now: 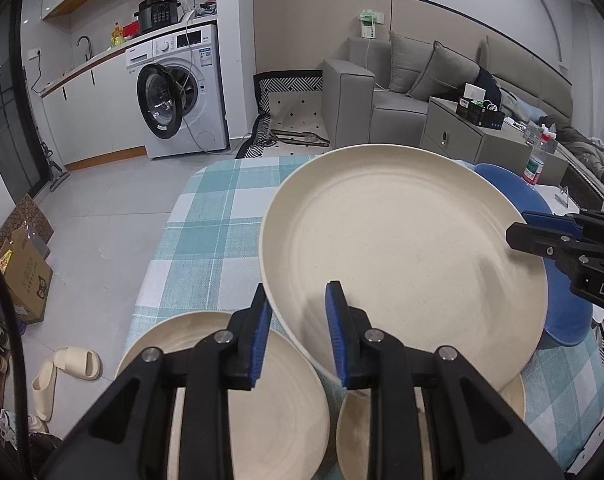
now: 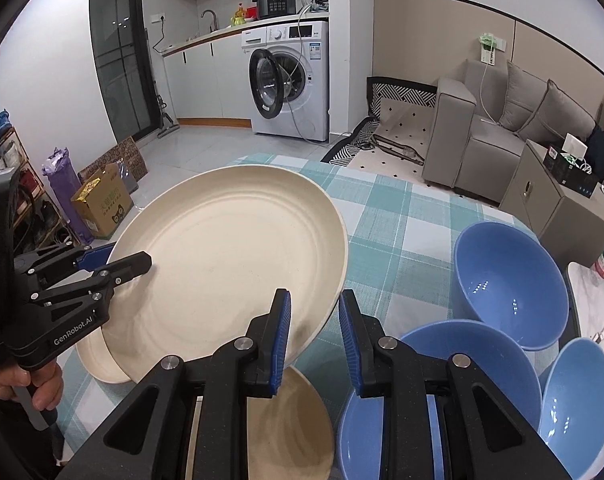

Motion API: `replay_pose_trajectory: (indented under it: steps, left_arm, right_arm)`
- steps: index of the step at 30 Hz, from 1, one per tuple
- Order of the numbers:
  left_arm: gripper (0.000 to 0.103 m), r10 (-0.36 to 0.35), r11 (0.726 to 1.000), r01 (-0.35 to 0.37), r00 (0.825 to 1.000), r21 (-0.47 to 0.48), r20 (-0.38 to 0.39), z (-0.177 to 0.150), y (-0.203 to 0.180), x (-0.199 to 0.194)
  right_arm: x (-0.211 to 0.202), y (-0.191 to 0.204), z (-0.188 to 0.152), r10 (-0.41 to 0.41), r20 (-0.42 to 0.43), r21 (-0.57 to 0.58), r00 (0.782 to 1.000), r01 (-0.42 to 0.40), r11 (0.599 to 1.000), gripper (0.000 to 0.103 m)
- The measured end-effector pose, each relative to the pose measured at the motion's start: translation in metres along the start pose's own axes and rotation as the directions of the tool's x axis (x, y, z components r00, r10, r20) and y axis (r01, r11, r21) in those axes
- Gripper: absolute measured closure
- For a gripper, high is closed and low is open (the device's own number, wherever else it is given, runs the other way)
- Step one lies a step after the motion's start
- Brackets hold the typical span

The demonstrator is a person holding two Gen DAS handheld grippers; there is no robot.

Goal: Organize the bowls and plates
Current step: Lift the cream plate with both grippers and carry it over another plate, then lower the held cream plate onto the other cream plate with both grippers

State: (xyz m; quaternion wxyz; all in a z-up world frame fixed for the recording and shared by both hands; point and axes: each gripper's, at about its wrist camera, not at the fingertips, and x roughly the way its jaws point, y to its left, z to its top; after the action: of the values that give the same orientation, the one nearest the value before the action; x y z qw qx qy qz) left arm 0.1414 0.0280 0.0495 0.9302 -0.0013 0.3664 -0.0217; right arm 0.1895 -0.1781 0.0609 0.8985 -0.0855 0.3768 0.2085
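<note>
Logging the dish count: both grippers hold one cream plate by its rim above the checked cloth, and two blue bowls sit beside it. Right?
Not quite: the right wrist view shows three blue bowls, not two. The rest holds: left gripper and right gripper both grip the cream plate above the checked cloth.

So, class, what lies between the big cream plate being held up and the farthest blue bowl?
Only bare checked tablecloth lies between the cream plate and the farthest blue bowl. The right wrist view shows this.
</note>
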Motion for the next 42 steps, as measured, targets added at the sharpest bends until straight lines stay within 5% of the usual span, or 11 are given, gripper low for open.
replay_pose_trajectory:
  steps: [42]
  left_arm:
    - [0.078, -0.028, 1.0, 0.028, 0.999, -0.003, 0.02, -0.065, -0.019, -0.039]
  right_arm:
    - [-0.046, 0.013, -0.089, -0.001, 0.111, 0.074, 0.994, -0.008, 0.997, 0.078]
